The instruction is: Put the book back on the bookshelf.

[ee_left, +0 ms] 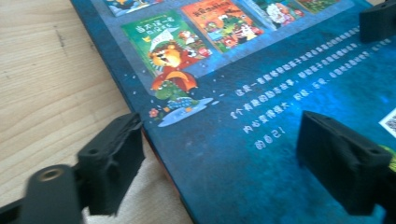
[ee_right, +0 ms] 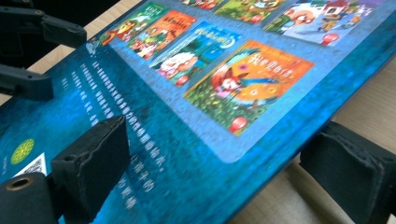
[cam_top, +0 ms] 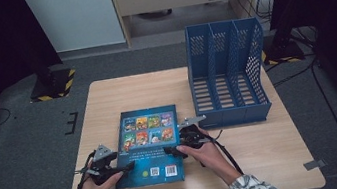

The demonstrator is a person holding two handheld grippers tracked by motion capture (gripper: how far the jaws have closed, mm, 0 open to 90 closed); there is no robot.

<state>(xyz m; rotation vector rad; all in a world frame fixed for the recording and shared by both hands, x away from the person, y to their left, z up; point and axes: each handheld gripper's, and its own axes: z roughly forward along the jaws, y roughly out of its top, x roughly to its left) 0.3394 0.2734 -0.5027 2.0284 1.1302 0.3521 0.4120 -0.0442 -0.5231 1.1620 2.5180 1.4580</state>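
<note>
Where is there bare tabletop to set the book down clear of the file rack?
Bare table lies left of the blue file rack, beyond the book, and near the right edge below the rack. Around both hand-held grippers it is crowded.

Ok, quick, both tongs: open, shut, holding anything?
Left tongs: open, straddling the picture book's left edge, not gripping.
Right tongs: open, straddling its right edge, not gripping.

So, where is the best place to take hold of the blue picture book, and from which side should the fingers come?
Probably at its two long side edges, near the end closest to the person. The book lies flat on the table, so only its thin edges offer a grip. The left gripper and right gripper each already straddle one edge, one finger above the cover, the other beside it at table level.
</note>
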